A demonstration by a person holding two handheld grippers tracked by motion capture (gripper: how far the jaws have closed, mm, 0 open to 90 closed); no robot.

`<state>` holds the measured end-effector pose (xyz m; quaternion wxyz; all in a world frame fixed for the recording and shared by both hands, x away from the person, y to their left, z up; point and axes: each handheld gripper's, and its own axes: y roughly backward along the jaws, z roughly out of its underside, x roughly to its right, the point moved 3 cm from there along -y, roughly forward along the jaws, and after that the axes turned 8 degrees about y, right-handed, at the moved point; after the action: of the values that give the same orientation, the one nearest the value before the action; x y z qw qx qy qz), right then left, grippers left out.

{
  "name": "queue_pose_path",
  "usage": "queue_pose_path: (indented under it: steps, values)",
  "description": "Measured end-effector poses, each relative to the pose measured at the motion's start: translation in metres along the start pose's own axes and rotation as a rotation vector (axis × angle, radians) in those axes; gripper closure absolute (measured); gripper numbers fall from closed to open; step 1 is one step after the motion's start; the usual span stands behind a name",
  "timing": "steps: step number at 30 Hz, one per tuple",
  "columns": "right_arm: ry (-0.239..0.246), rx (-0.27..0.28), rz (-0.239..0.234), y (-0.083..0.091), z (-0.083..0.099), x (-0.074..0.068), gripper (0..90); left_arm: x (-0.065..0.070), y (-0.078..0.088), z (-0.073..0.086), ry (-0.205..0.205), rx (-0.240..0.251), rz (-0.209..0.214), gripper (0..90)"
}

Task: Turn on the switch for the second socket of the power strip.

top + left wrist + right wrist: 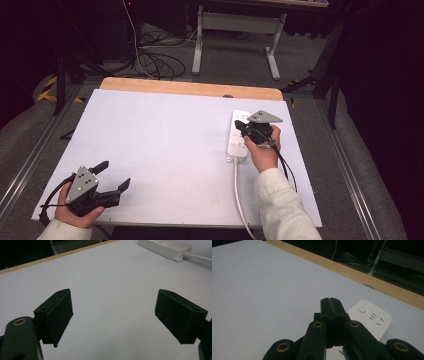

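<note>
A white power strip (238,136) lies on the right side of the white table top (165,145), its white cable (239,195) running off the near edge. My right gripper (240,126) hovers over the strip's middle with its jaws pressed together and nothing between them. In the right gripper view the strip's far end (372,317) shows a round button and socket slots just past the shut gripper tip (331,300). My left gripper (114,176) rests at the near left corner, open and empty. In the left gripper view the left gripper (113,315) frames bare table, with the strip (167,247) far off.
A wooden strip (190,88) edges the table's far side. Beyond it, on the floor, are loose cables (155,60) and a white desk frame (235,35). The table's near edge (165,220) lies close to both hands.
</note>
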<state>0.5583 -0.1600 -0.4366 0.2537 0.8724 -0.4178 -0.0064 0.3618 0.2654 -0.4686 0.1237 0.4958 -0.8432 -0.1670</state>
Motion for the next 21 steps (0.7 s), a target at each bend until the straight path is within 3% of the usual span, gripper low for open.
queue_pose_path:
  steps: [12, 21]
  values:
    - [-0.036, 0.035, -0.049, 0.031, -0.013, -0.002, 41.4, -0.002, 0.000, 0.000, 0.008, 0.000, -0.006, 15.4]
    - [-0.048, 0.061, -0.109, 0.065, -0.015, -0.008, 24.3, -0.001, 0.000, -0.001, 0.016, 0.008, 0.000, 15.4]
